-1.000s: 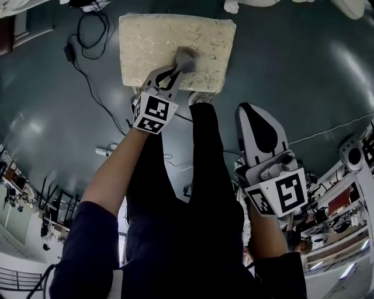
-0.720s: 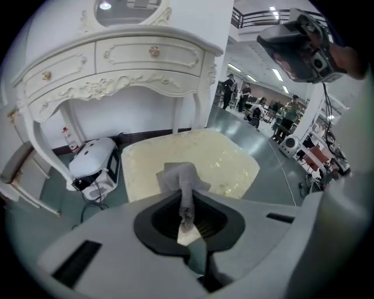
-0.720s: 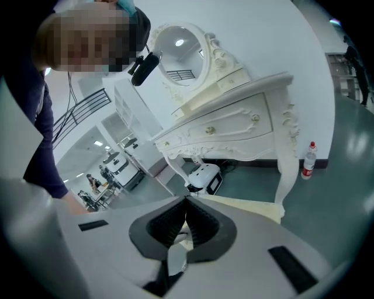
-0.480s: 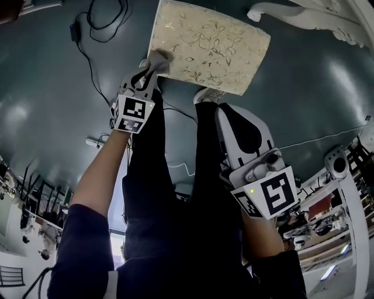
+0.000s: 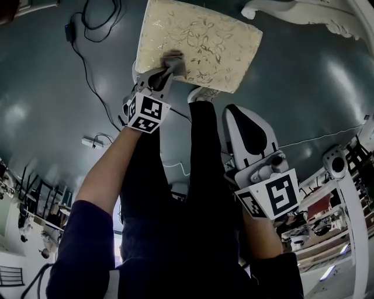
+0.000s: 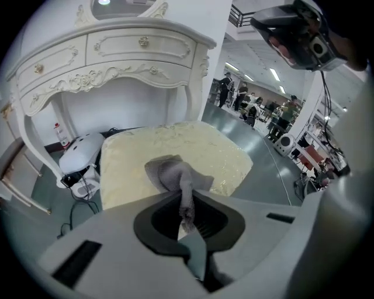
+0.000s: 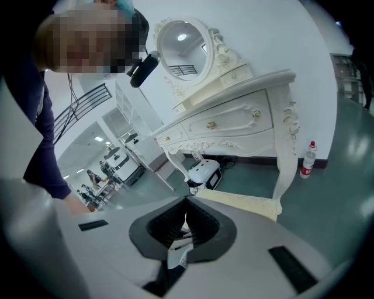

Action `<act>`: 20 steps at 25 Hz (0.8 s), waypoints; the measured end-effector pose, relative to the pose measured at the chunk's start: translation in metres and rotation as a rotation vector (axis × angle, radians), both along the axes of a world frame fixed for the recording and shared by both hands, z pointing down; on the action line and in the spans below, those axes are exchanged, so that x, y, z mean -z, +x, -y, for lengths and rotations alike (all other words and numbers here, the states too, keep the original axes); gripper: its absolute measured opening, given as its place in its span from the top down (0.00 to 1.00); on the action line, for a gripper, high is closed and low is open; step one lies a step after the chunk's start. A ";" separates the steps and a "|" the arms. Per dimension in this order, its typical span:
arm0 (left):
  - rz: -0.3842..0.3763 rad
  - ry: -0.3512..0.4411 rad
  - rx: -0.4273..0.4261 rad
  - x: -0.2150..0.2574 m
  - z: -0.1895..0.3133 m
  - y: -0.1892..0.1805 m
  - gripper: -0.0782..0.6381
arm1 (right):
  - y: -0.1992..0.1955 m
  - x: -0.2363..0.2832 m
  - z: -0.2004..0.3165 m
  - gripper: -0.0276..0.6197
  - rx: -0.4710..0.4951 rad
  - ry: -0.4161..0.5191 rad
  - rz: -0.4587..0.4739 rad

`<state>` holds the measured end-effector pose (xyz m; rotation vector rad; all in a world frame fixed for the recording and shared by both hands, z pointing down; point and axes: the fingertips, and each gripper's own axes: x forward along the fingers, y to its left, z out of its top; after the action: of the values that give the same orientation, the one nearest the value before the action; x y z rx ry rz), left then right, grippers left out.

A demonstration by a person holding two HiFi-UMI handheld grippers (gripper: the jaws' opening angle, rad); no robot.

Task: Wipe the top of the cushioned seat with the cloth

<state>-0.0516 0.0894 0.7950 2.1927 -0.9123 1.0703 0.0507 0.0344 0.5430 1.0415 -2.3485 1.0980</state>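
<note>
The cushioned seat (image 5: 201,44) is cream with a gold leaf pattern and stands on the dark floor at the top of the head view. My left gripper (image 5: 167,69) is shut on a grey cloth (image 5: 173,61), whose bunched end rests on the seat near its front edge. In the left gripper view the grey cloth (image 6: 178,178) runs from between the jaws onto the seat (image 6: 175,152). My right gripper (image 5: 248,117) hangs off to the right, away from the seat, over the floor. Its jaws are together with nothing held (image 7: 186,219).
A white ornate dressing table (image 6: 111,58) stands behind the seat, and its edge (image 5: 304,17) shows at the head view's top right. A black cable (image 5: 87,52) trails over the floor to the left. A white device (image 6: 82,157) sits under the table. The person's legs (image 5: 175,175) fill the middle.
My left gripper has dragged the cloth across the seat: first toward the left front corner, then back right along the front edge. The head view shifted. The right gripper hardly moved.
</note>
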 end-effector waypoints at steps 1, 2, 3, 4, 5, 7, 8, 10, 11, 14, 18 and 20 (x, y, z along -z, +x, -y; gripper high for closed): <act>-0.005 -0.001 -0.008 -0.001 0.000 0.011 0.85 | 0.009 -0.001 0.000 0.92 -0.009 -0.001 -0.001; -0.010 -0.003 -0.016 -0.002 0.000 0.021 0.85 | 0.018 -0.002 -0.001 0.92 -0.019 -0.003 -0.003; -0.014 -0.005 -0.025 -0.003 0.000 0.032 0.85 | 0.027 -0.005 -0.002 0.92 -0.029 -0.005 -0.003; -0.018 -0.008 -0.038 -0.004 -0.001 0.042 0.85 | 0.036 -0.007 -0.003 0.92 -0.040 -0.008 -0.003; -0.022 -0.011 -0.056 -0.006 -0.002 0.053 0.85 | 0.045 -0.011 -0.003 0.92 -0.052 -0.011 -0.003; -0.032 -0.015 -0.097 -0.010 -0.006 0.076 0.85 | 0.063 -0.016 -0.004 0.92 -0.079 -0.015 -0.002; -0.036 -0.016 -0.116 -0.010 -0.007 0.087 0.85 | 0.072 -0.017 -0.005 0.92 -0.094 -0.016 -0.001; -0.043 -0.016 -0.151 -0.006 -0.008 0.107 0.85 | 0.089 -0.014 -0.006 0.92 -0.124 -0.016 0.003; -0.046 -0.016 -0.166 -0.003 -0.008 0.116 0.85 | 0.098 -0.012 -0.008 0.92 -0.137 -0.017 0.004; -0.057 -0.018 -0.204 0.001 -0.010 0.144 0.85 | 0.123 -0.012 -0.011 0.92 -0.167 -0.019 0.002; -0.069 -0.026 -0.258 0.001 -0.013 0.173 0.85 | 0.149 -0.014 -0.013 0.92 -0.205 -0.020 0.002; -0.072 -0.029 -0.280 0.000 -0.015 0.185 0.85 | 0.160 -0.015 -0.016 0.92 -0.223 -0.022 0.001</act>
<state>0.1331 0.1043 0.7952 2.3669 -0.5656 1.1125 0.2107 0.0507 0.5583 1.3203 -2.2561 1.1987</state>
